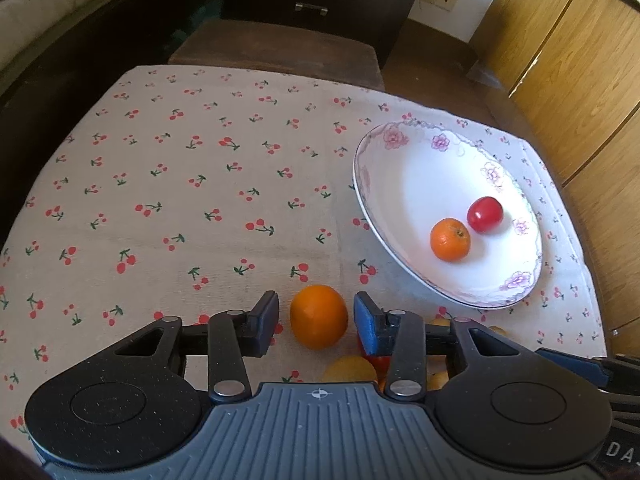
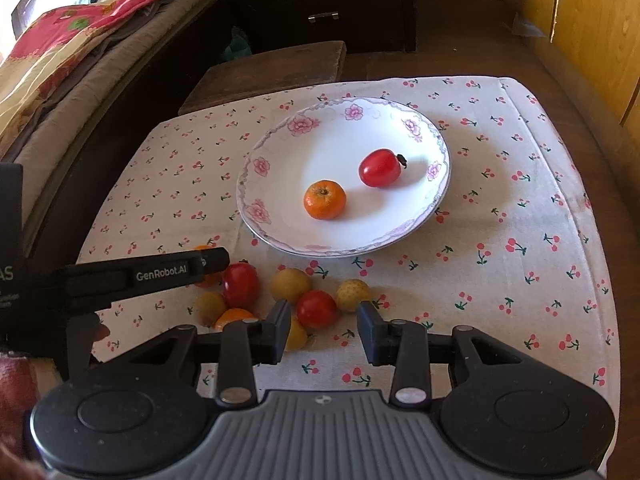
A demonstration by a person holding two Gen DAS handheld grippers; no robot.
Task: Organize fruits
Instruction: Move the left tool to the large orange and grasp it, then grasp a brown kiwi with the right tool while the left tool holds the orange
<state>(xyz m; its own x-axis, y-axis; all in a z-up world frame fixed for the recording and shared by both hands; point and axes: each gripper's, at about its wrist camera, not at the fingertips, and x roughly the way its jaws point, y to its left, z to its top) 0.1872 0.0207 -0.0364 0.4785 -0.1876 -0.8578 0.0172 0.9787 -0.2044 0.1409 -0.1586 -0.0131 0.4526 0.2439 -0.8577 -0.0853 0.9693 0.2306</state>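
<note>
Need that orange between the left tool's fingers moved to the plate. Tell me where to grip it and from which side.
Grip the orange across its widest middle, coming from above. It sits loose on the cloth and already lies between the left tool's open pads, with small gaps either side, so close there.

plate (image 2: 438, 148): glossy white ceramic, smooth, with a printed flower rim
cloth on desk (image 1: 180, 184): matt woven fabric
left claw (image 1: 316, 322): matt black plastic, metal rivets
cabinet (image 1: 580, 60), right of frame: smooth wood
</note>
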